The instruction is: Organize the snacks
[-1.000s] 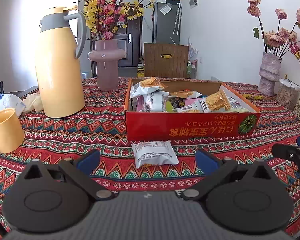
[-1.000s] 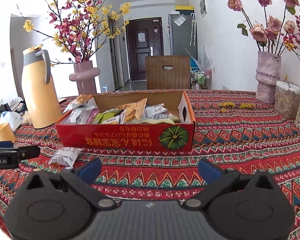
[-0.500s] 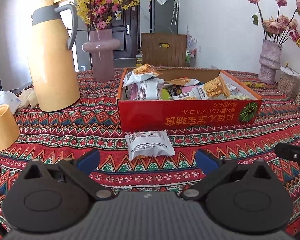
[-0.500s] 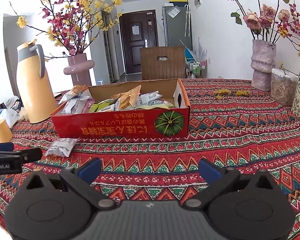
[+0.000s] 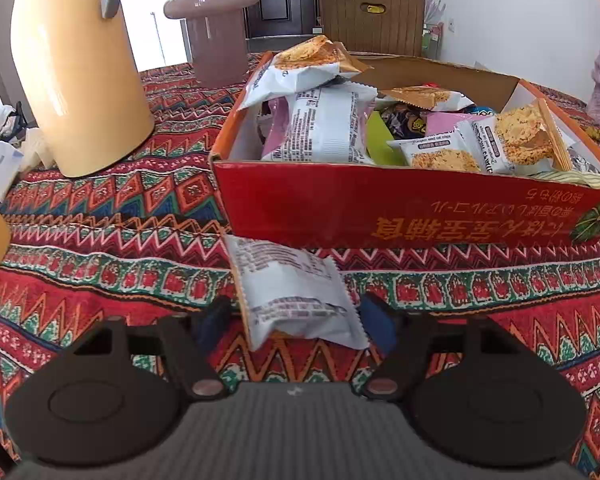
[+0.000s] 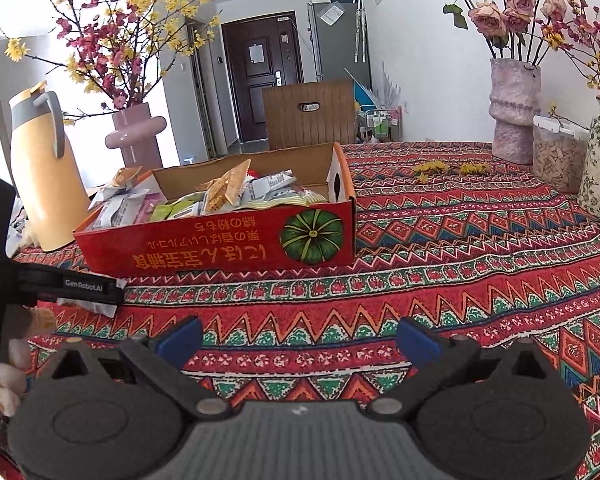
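— Looking at the red box [image 5: 400, 208]: where is the loose snack packet [image 5: 292, 292]?
— On the patterned cloth [image 5: 100, 248] just in front of the box's left corner, between the fingers of the left gripper [image 5: 294, 322]; its jaws have just been closing, yet I cannot tell if the pads press it
— And the right gripper [image 6: 298, 340]?
— Jaws wide apart and empty, in front of the box — other snacks [image 5: 324, 128] fill the box itself

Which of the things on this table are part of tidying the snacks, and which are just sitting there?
Part of the job:
- white snack packet between the left gripper fingers, whose jaws have just been closing
- red snack box, full of packets

Just lying about:
- yellow thermos jug
- pink vase
- cereal container
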`<state>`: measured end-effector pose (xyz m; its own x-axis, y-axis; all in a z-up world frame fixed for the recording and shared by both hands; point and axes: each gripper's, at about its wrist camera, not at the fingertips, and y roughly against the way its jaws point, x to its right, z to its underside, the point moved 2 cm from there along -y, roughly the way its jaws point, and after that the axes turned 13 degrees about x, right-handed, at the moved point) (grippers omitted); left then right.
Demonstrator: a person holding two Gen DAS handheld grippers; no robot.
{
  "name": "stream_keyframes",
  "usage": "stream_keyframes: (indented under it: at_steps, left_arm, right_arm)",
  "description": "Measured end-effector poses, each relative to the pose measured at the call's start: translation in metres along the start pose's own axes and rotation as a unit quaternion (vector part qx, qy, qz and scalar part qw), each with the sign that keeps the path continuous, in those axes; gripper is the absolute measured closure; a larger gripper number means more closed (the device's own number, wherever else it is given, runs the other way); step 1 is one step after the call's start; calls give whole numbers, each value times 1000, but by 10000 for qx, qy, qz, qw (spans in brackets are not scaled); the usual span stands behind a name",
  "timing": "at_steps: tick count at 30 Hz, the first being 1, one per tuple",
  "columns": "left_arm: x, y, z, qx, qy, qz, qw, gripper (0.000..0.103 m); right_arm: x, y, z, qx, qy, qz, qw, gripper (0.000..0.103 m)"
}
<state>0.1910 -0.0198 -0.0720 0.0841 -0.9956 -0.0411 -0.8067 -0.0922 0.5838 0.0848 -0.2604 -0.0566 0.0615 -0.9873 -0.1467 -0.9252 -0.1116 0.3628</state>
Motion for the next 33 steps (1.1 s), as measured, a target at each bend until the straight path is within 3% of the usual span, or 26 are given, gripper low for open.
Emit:
stream_keyframes:
  at_steps: [1, 2, 3, 7, 14, 20, 21, 23, 25, 27, 33]
  left_arm:
    - [1, 0, 0, -5, 13, 80, 10000, 52]
    - [0, 2, 0, -8, 25, 153, 9999, 59]
    - [0, 6, -1, 1, 43, 195, 9998, 80]
    - [1, 28, -8, 284, 59, 444, 9986, 84]
    - [29, 79, -54, 1351, -181, 1059, 9850, 84]
    - [54, 54, -91, 1514, -276, 812, 9847, 84]
    - [56, 48, -93, 1496, -262, 734, 9857, 82]
    - [55, 38, -93, 1468, -258, 578, 9871, 68]
    - [51, 38, -91, 1573, -231, 490, 9861, 20]
    - [45, 48, -87, 1817, -200, 442, 9822, 0]
    - [24, 91, -65, 2128, -210, 670, 9746, 0]
  right_arm:
    - [1, -2, 0, -9, -13, -5, 10000, 0]
    - [2, -4, 1, -16, -26, -11, 10000, 0]
    - [3, -6, 1, -21, -37, -13, 10000, 0]
    - [8, -13, 1, -24, -93, -32, 9999, 0]
    - [11, -24, -6, 46, -129, -87, 9999, 0]
    - [15, -31, -18, 179, -138, -69, 9997, 0]
    - [17, -32, -20, 208, -141, -48, 9997, 0]
    - [19, -34, -25, 259, -146, -10, 9996, 0]
    - [21, -36, -28, 294, -148, 19, 9995, 0]
    - [21, -37, -30, 313, -140, 20, 9994, 0]
    - [13, -33, -28, 302, -75, -74, 9995, 0]
